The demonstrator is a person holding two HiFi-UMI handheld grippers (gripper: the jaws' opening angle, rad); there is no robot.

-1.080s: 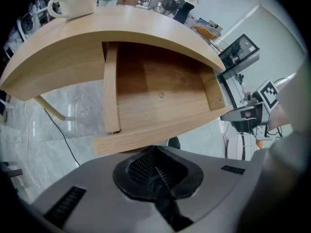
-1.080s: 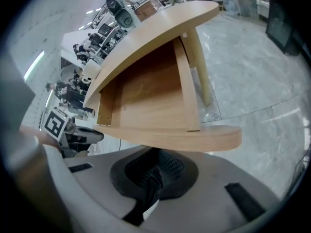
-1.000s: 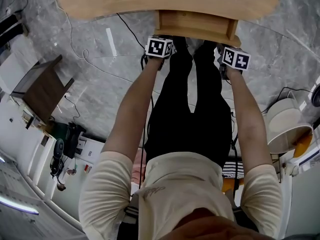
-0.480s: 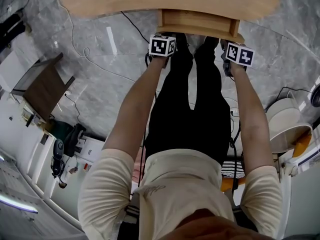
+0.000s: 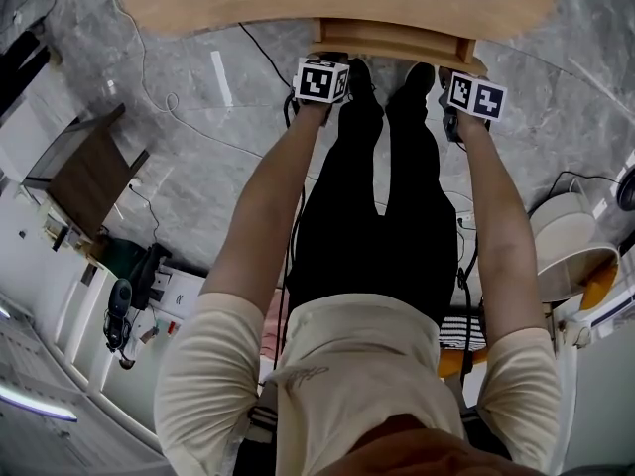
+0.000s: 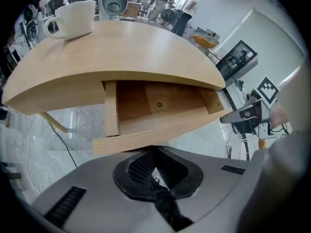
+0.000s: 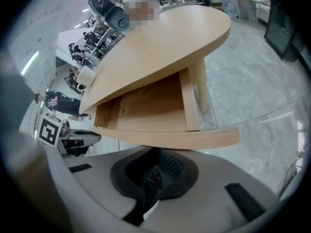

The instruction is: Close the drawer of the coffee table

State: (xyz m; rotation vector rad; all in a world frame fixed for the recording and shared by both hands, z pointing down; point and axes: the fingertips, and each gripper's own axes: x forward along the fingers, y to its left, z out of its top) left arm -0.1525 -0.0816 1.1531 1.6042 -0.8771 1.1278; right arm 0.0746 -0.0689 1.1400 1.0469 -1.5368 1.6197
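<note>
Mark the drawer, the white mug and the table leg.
drawer [image 6: 160, 133]: left gripper view, on its front panel.
white mug [image 6: 73, 19]: left gripper view, on its side wall.
table leg [image 7: 200, 86]: right gripper view, middle of its length.

The open drawer [image 5: 397, 46] sticks out from the surface [image 5: 327, 3] at upper middle and blocks the way forward. The person's legs [image 5: 382, 186] fill the centre; the floor [image 5: 198, 167] at the left is free.

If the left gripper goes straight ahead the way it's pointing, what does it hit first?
The front board of the drawer. The left gripper, jaws shut, points straight at it and seems to touch it already, though depth is unclear.
</note>
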